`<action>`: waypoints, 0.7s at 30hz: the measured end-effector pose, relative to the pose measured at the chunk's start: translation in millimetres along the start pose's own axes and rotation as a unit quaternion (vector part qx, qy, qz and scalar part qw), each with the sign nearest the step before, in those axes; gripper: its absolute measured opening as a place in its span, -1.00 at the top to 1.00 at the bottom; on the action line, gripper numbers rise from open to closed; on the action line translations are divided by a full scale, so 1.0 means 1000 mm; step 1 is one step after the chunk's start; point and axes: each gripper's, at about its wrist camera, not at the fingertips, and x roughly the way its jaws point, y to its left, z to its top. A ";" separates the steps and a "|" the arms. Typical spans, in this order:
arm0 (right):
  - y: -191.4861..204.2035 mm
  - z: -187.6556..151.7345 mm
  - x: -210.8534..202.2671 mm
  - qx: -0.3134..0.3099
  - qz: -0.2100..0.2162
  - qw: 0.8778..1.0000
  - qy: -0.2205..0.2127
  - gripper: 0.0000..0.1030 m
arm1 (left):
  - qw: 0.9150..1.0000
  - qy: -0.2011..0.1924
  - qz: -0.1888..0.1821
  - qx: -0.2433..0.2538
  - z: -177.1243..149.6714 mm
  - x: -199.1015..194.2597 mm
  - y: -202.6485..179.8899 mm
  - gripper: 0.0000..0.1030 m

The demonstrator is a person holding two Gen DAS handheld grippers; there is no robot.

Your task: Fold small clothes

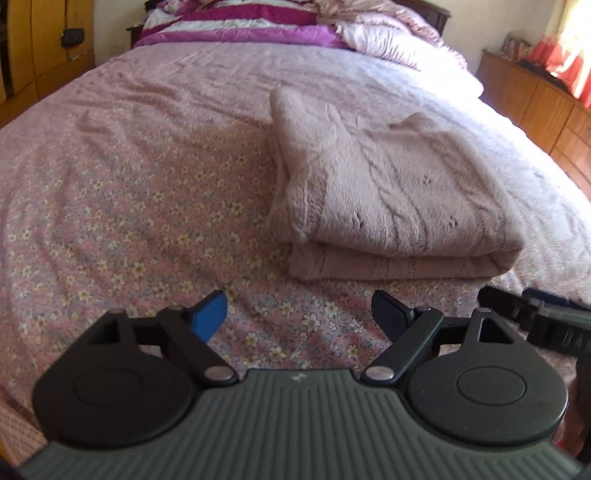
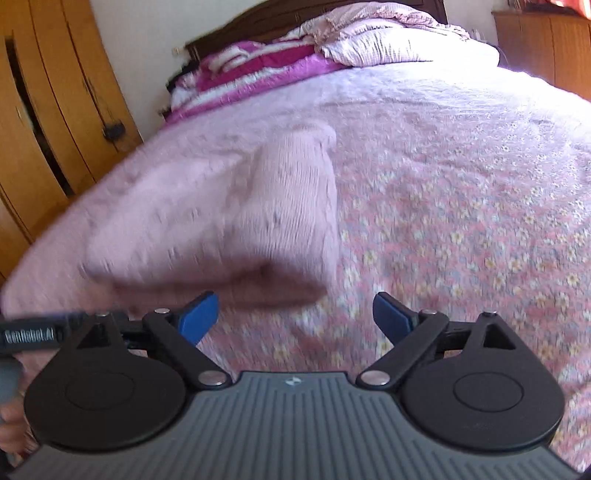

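Note:
A pale pink knitted garment [image 1: 388, 192] lies folded into a thick rectangle on the flowered bedsheet [image 1: 129, 221], ahead and to the right in the left wrist view. My left gripper [image 1: 299, 314] is open just short of its near edge, with only sheet between the blue pads. In the right wrist view the same garment [image 2: 236, 229] is blurred, ahead and to the left. My right gripper [image 2: 295, 317] is open in front of its near right corner, holding nothing. Part of the right gripper [image 1: 539, 317] shows at the right edge of the left view.
Striped magenta and white bedding [image 1: 240, 26] and a pale pink quilt [image 1: 391, 37] are piled at the head of the bed. A wooden wardrobe [image 2: 48, 110] stands to the left, wooden cabinets [image 1: 546, 107] to the right. A hand [image 2: 14, 424] shows at the lower left.

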 end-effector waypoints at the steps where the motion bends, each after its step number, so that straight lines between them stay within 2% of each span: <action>1: 0.000 -0.003 0.004 0.000 -0.004 1.000 0.006 -0.84 | 1.000 0.005 0.004 0.000 0.000 0.003 -0.002 -0.68; 5: 0.003 -0.011 0.016 -0.006 -0.017 1.000 0.023 -0.86 | 0.999 0.033 0.027 0.023 -0.004 0.020 -0.011 -0.68; 8: 0.008 -0.013 0.020 -0.018 -0.018 0.999 0.026 -0.96 | 0.998 0.032 0.045 0.039 -0.008 0.024 -0.017 -0.74; 15: 0.018 -0.019 0.031 -0.044 -0.044 0.998 0.028 -1.00 | 0.998 0.028 0.047 0.025 -0.010 0.026 -0.014 -0.83; 21: 0.018 -0.021 0.033 -0.042 -0.045 0.998 0.025 -1.00 | 0.998 0.029 0.052 0.022 -0.011 0.027 -0.017 -0.88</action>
